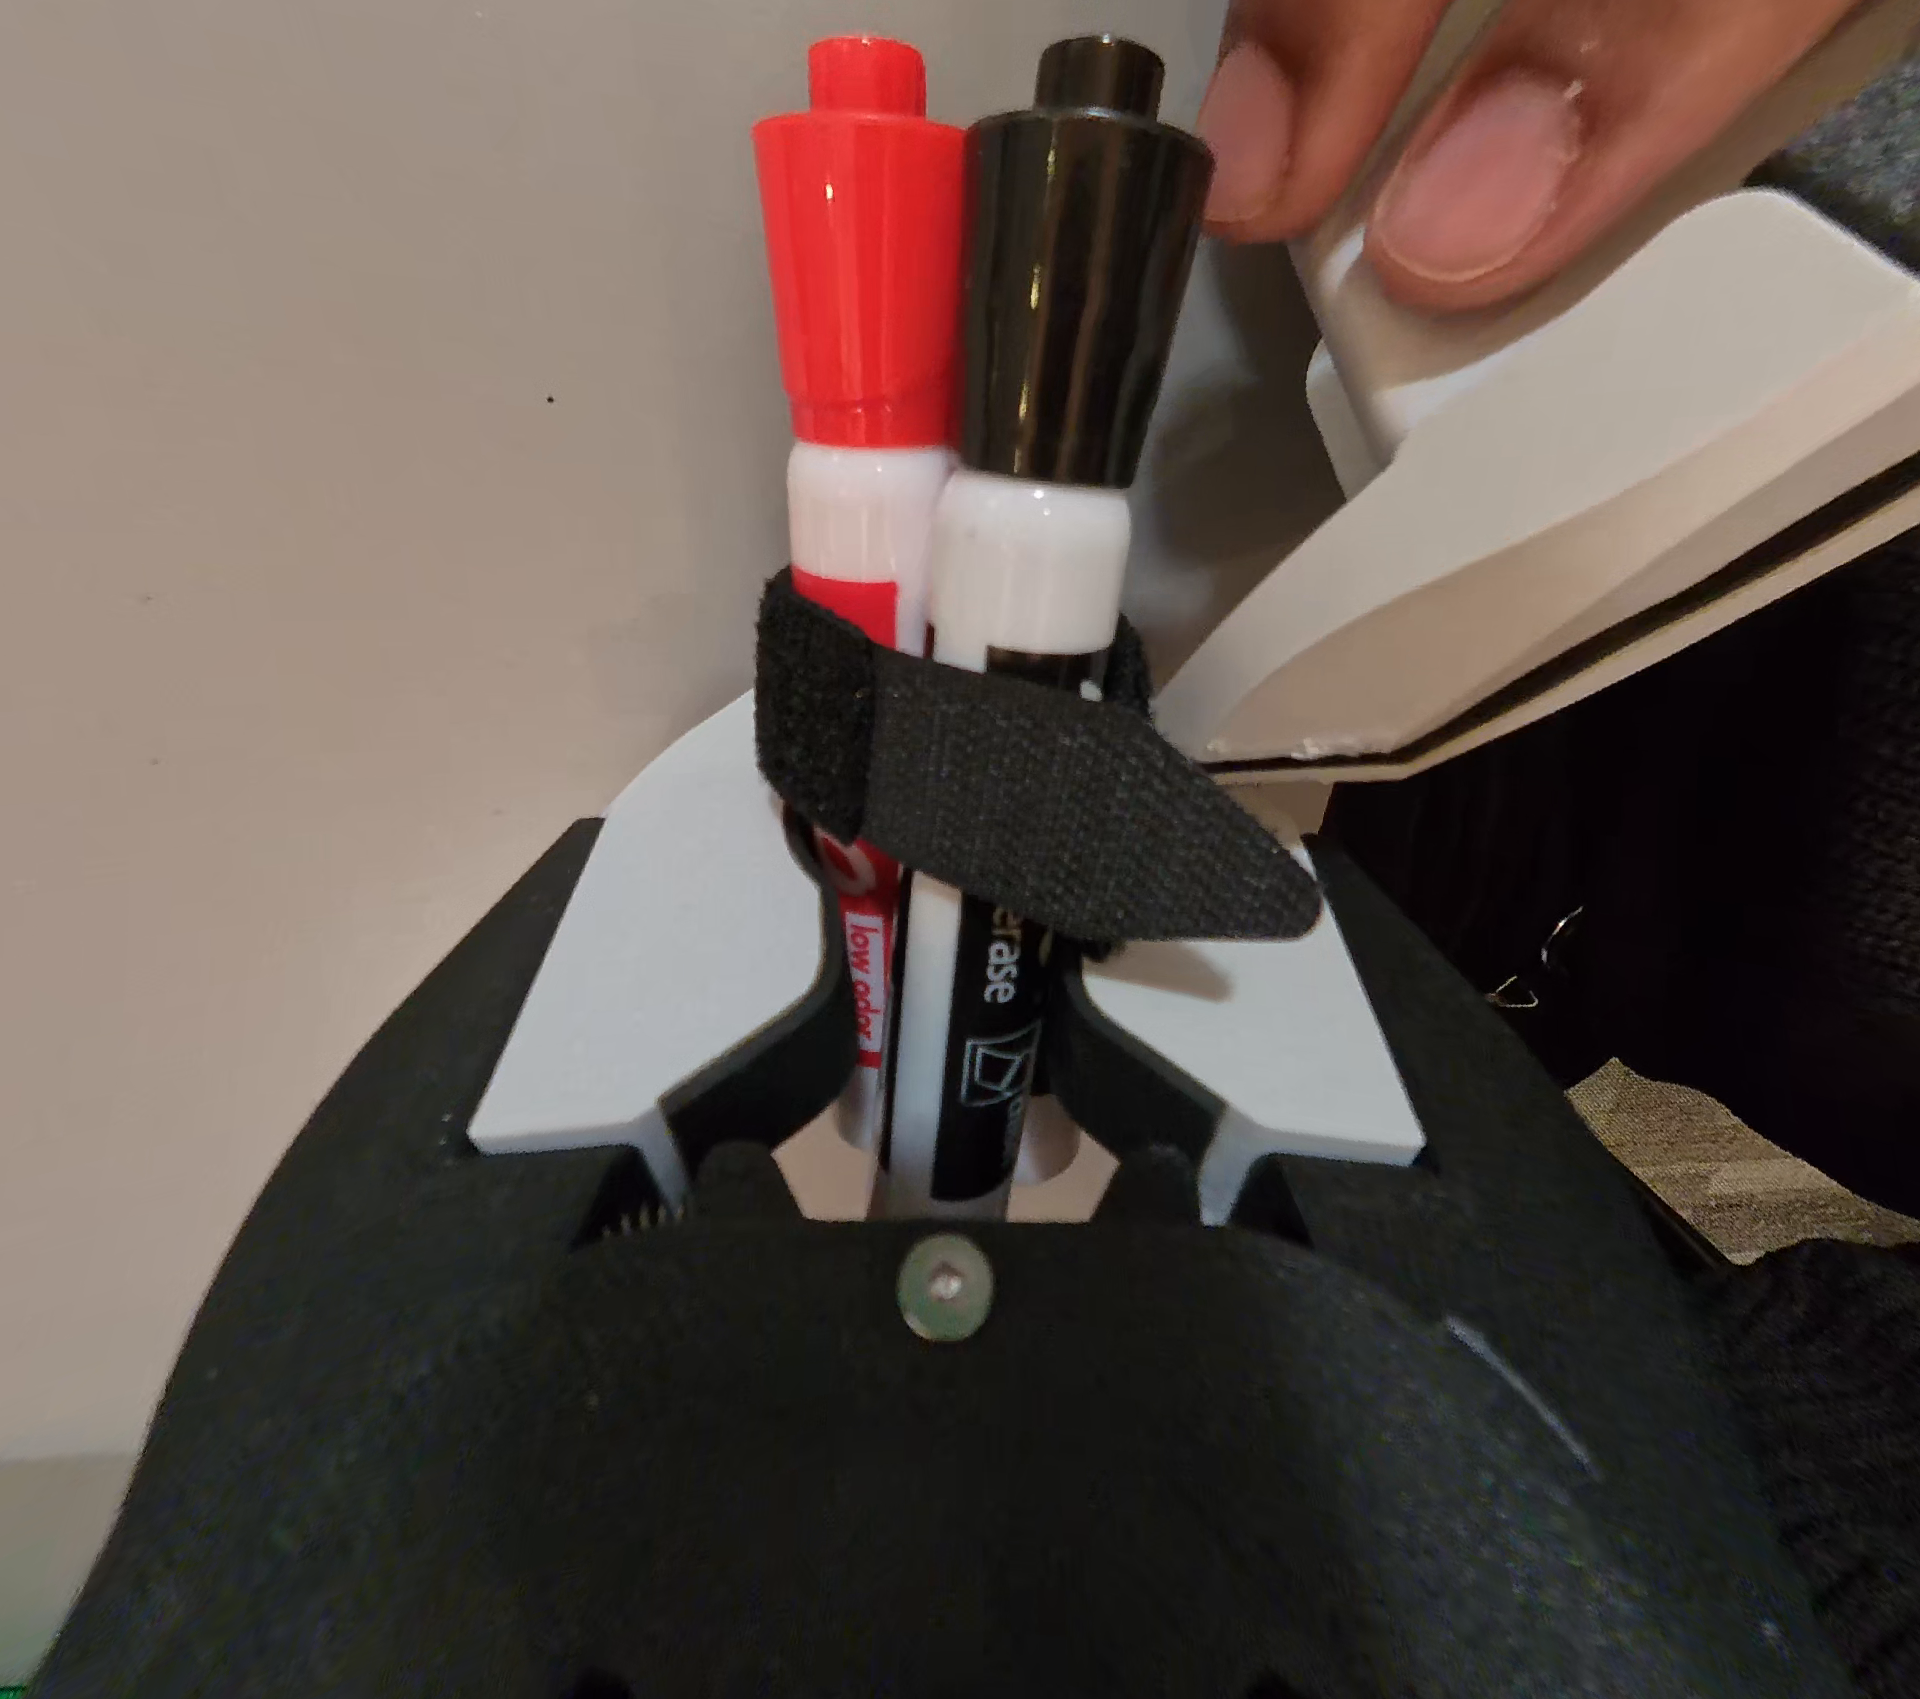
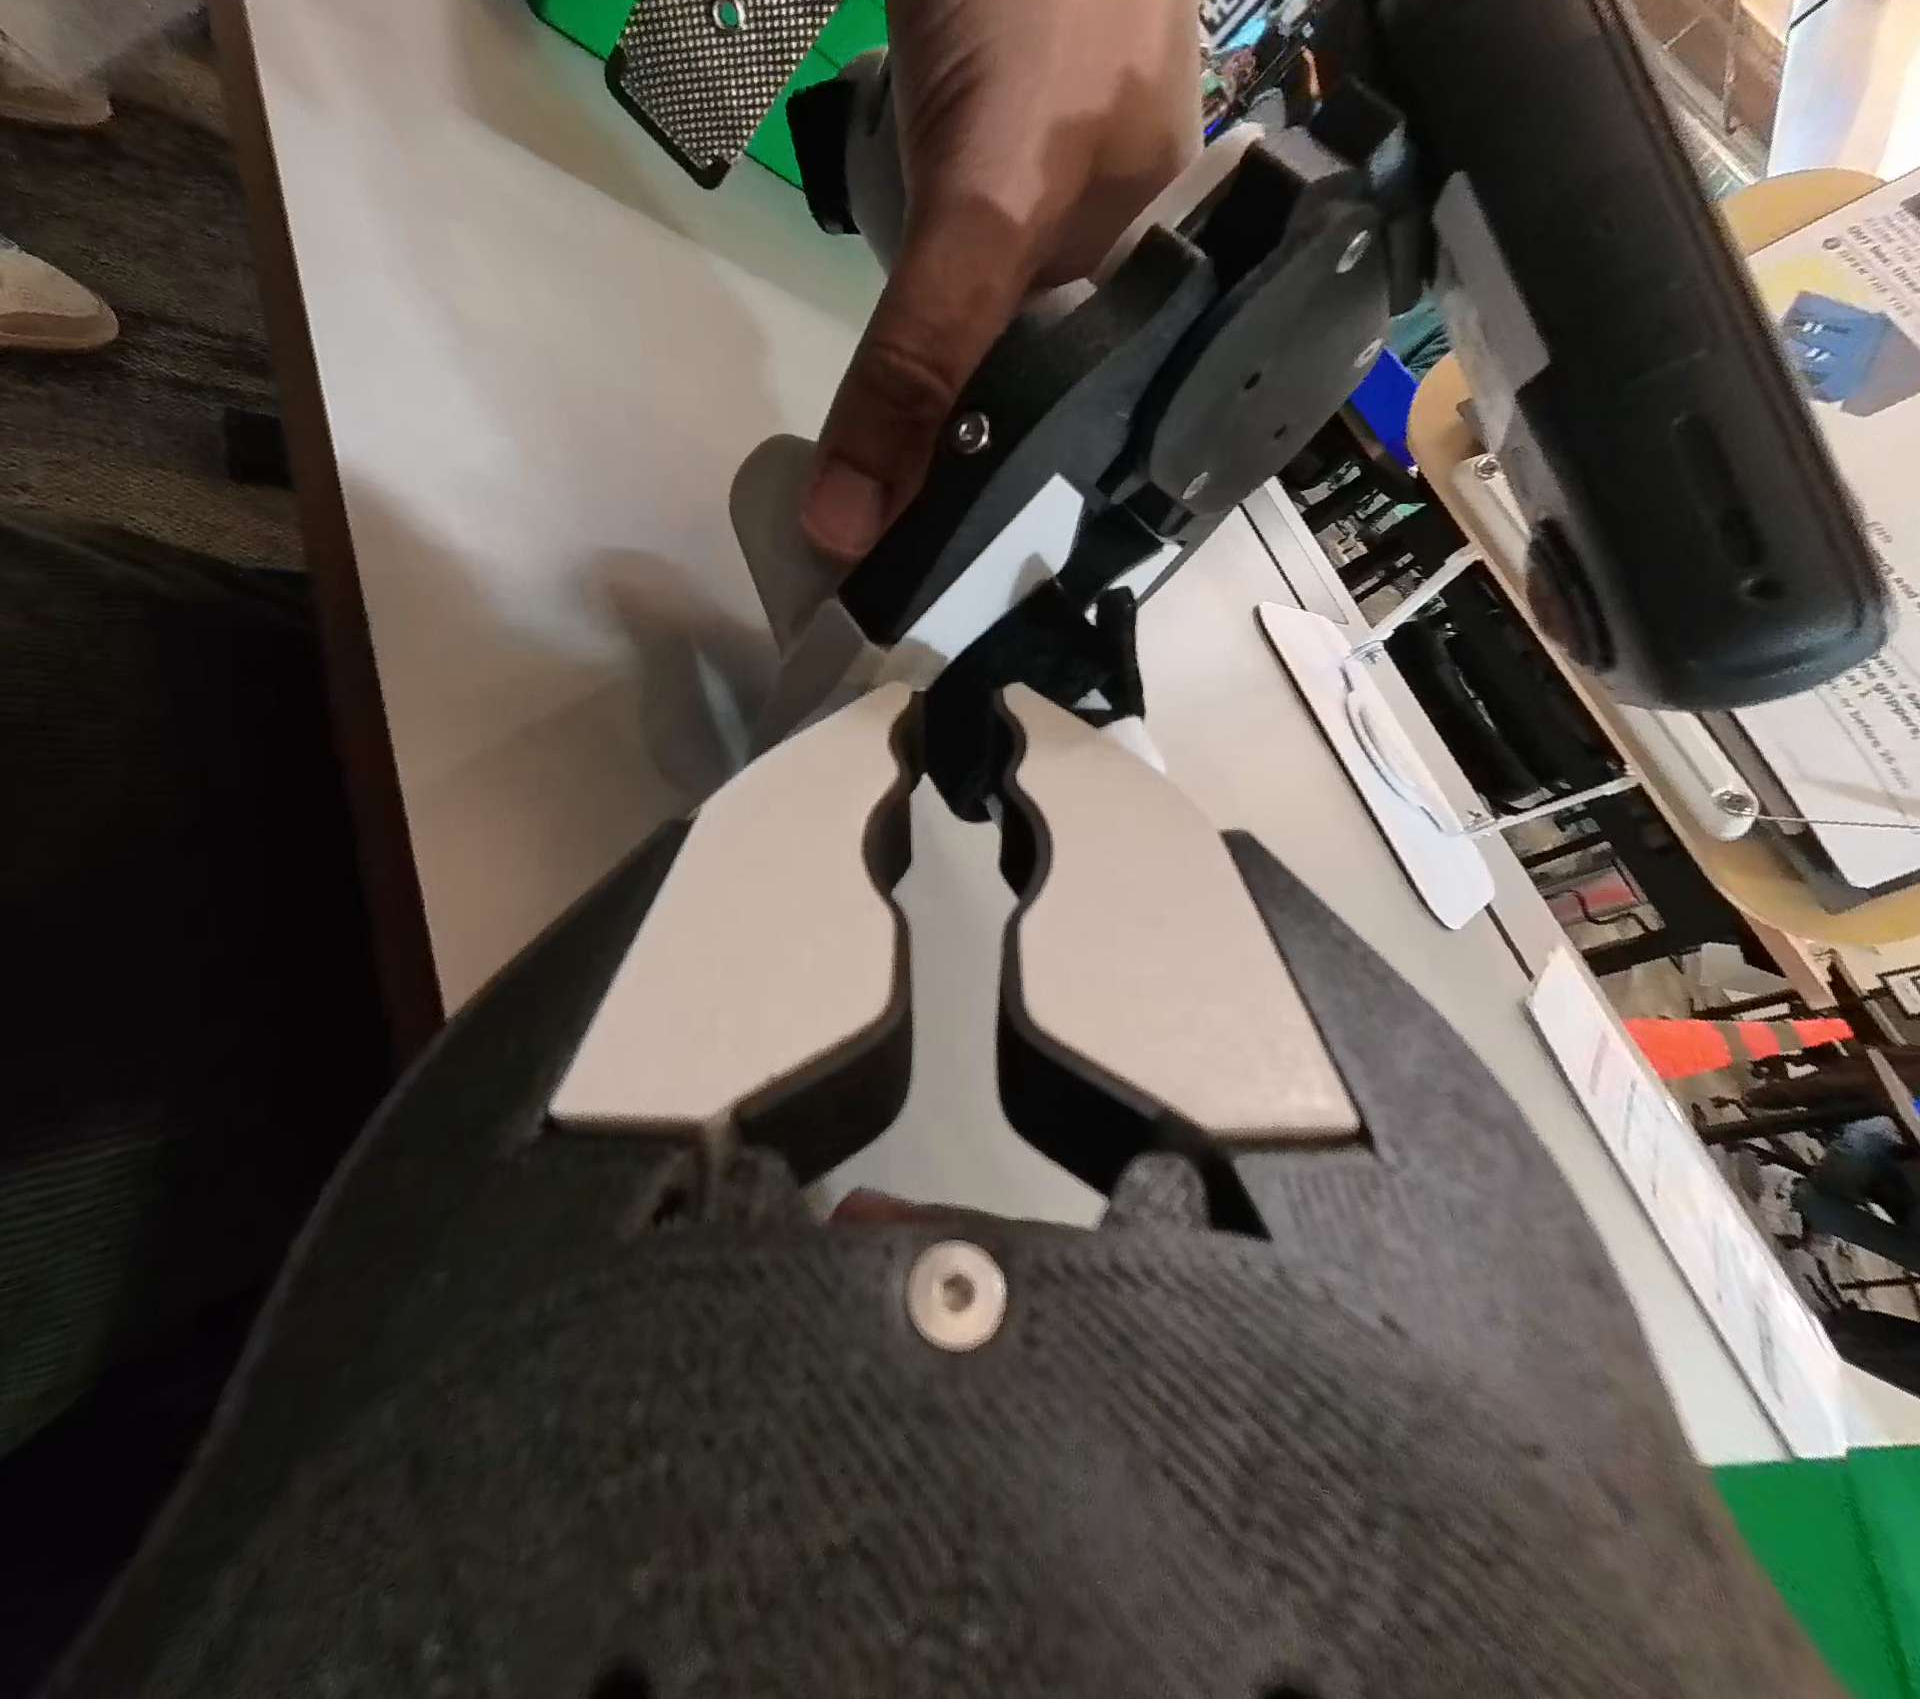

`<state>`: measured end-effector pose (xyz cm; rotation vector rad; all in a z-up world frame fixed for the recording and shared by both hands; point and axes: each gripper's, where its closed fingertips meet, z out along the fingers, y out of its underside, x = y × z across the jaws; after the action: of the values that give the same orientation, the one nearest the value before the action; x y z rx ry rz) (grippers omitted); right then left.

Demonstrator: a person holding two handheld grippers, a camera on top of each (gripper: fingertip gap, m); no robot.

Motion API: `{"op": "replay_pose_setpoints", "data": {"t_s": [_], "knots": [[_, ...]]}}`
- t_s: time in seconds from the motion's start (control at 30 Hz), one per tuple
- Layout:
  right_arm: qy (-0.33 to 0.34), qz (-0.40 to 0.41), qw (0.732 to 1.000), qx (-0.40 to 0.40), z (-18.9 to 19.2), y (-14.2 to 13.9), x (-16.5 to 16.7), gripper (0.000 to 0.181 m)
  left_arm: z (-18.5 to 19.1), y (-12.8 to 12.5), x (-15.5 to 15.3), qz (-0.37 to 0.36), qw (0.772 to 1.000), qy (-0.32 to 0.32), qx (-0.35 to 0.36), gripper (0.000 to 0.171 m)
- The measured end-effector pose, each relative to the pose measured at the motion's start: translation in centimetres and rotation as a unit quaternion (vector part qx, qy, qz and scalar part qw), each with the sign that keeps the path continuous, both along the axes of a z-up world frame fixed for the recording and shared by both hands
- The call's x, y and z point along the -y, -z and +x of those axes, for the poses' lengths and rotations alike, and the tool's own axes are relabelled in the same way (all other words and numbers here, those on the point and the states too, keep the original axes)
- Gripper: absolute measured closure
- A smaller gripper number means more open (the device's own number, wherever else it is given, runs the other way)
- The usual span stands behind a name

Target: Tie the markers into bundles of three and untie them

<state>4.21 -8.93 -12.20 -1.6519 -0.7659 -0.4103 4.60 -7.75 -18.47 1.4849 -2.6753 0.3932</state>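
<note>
left gripper (image 1: 951, 953) clamped red marker (image 1: 857, 278) and black marker (image 1: 1081, 299), strap (image 1: 997, 766) looped round; right gripper (image 2: 961, 750) pinched strap end.

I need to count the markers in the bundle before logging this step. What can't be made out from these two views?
- Third marker: left wrist view shows only the red marker and black marker; they hide anything behind.
- Marker bottoms: hidden by the left gripper body.
- Black strap far side: behind the markers.
- Right gripper grip: right wrist view is blurred; the strap shows there as a dark lump.
</note>
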Motion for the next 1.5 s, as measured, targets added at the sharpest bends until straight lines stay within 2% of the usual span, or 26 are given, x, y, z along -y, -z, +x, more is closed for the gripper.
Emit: {"op": "replay_pose_setpoints", "data": {"t_s": [0.57,0.93,1.07,1.23,1.33,1.43,1.5], "knots": [[-0.021,-0.002,1.000,-0.019,-0.4,-0.7,-0.2,0.175,0.0,0.0,-0.1,0.010,1.000,0.006,-0.001,0.127],[-0.012,-0.014,0.996,-0.087,-0.4,-1.0,-0.4,0.177,0.0,0.0,-0.1,0.011,1.000,0.006,0.000,0.127],[-0.015,-0.002,0.995,-0.097,-0.4,-1.6,-0.1,0.172,0.0,0.0,-0.1,0.006,1.000,0.002,-0.001,0.127],[-0.006,0.038,0.997,-0.063,0.0,-2.7,0.2,0.179,0.0,0.0,0.0,0.002,1.000,-0.001,-0.002,0.127],[-0.022,0.035,0.999,-0.025,-0.5,-2.3,0.6,0.181,0.0,0.0,0.0,-0.004,1.000,-0.006,-0.003,0.127],[0.000,0.046,0.999,0.024,-0.1,-2.0,0.5,0.181,0.0,0.0,0.0,-0.006,1.000,-0.007,-0.002,0.127],[0.017,0.052,0.998,0.030,0.4,-2.2,0.3,0.181,0.0,0.0,0.0,-0.007,1.000,-0.007,-0.002,0.127]]}}
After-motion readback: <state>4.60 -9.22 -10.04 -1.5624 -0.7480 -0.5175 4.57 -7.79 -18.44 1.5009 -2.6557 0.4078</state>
